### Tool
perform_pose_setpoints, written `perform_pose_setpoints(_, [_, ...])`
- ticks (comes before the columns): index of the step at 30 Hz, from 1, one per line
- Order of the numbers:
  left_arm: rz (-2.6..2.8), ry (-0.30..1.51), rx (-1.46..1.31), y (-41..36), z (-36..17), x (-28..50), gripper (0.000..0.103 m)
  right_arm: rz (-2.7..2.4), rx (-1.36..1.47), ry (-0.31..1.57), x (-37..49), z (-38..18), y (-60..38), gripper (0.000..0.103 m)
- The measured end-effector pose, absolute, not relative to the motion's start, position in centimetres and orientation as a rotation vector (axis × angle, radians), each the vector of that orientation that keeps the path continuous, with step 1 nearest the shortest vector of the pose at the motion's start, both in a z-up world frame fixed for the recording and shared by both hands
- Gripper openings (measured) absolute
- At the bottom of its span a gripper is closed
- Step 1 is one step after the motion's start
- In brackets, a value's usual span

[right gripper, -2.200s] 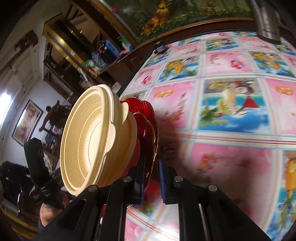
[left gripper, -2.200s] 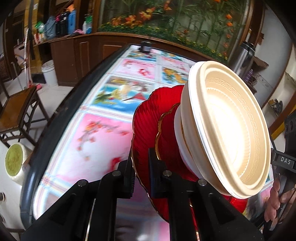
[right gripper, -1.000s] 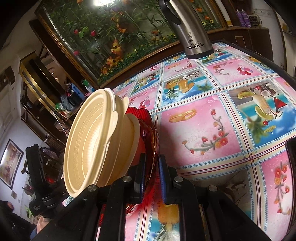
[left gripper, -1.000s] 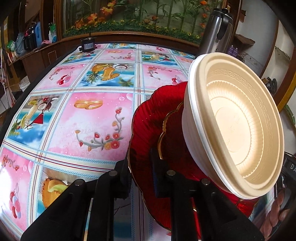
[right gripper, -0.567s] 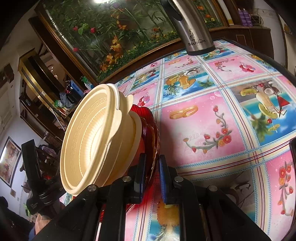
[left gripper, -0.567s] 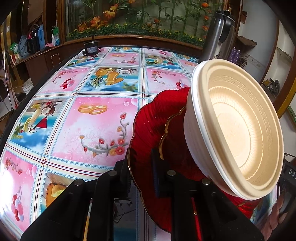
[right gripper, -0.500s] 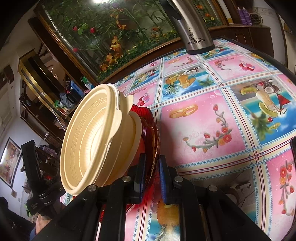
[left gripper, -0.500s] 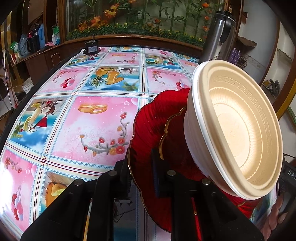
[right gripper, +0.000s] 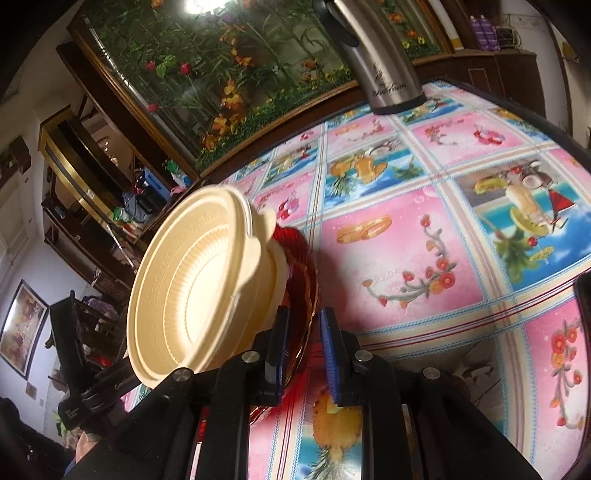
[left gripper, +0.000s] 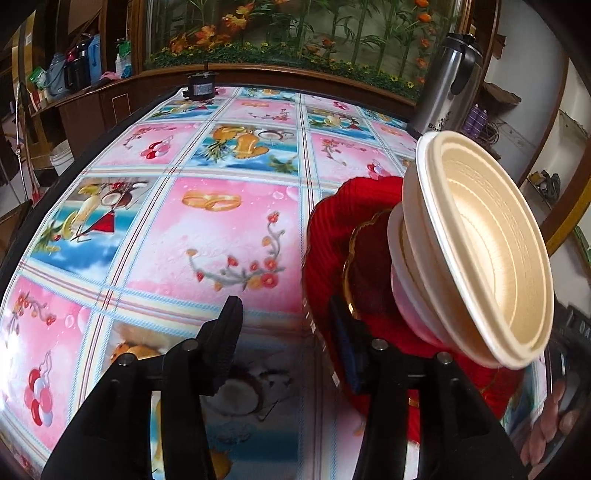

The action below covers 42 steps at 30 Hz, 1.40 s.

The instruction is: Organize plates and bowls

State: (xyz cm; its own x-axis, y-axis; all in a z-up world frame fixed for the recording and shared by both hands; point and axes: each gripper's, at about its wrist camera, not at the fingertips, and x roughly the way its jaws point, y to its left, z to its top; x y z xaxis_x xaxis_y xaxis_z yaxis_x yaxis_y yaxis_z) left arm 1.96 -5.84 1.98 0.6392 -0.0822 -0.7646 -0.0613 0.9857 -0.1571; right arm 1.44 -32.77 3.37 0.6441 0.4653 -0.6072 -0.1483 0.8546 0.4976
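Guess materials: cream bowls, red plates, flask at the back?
Cream bowls: matte moulded pulp or foam, likely disposable; embossed rim, no shine. Red plates: glossy, translucent glass or plastic, ribbed, with a gilt scalloped rim. Flask: brushed stainless steel with a dark, plastic-looking handle.

Table (left gripper: 207,229) under pink-and-blue pictured oilcloth. Behind it, dark wood cabinet (left gripper: 92,107) and glass panel with artificial flowers (left gripper: 295,33). Steel thermos (left gripper: 447,81) at far edge. Framed picture (right gripper: 22,328) on white wall.
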Motion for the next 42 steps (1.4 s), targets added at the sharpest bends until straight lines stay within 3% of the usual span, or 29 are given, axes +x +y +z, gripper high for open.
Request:
perform_pose_setpoints(2, [-0.016, 0.882, -0.177, -5.6, 2.0, 1.3, 0.057, 0.337, 0.436, 0.787, 1.4, 3.5, -33.2, 0.024])
perform_pose_setpoints(11, [-0.043, 0.892, -0.201, -4.8, 1.8, 0.1, 0.058, 0.256, 0.455, 0.751, 1.4, 3.8, -34.6, 0.032])
perform_pose_setpoints(17, [-0.038, 0.91, -0.197, -3.8, 1.5, 0.0, 0.081, 0.233, 0.443, 0.718, 1.0, 4.0, -34.7, 0.033])
perform_pose_setpoints(28, [-0.138, 0.911, -0.129, -2.5, 1.5, 0.0, 0.082, 0.22, 0.387, 0.689, 0.6, 4.4, -33.9, 0.034])
perform_pose_setpoints(32, [-0.148, 0.918, -0.183, -1.4, 1.3, 0.3, 0.085, 0.219, 0.378, 0.681, 0.7, 4.4, -33.8, 0.041])
perform_pose_setpoints(42, [-0.163, 0.921, -0.241, 0.0, 1.2, 0.8, 0.09, 0.228, 0.366, 0.654, 0.4, 4.7, -33.6, 0.042])
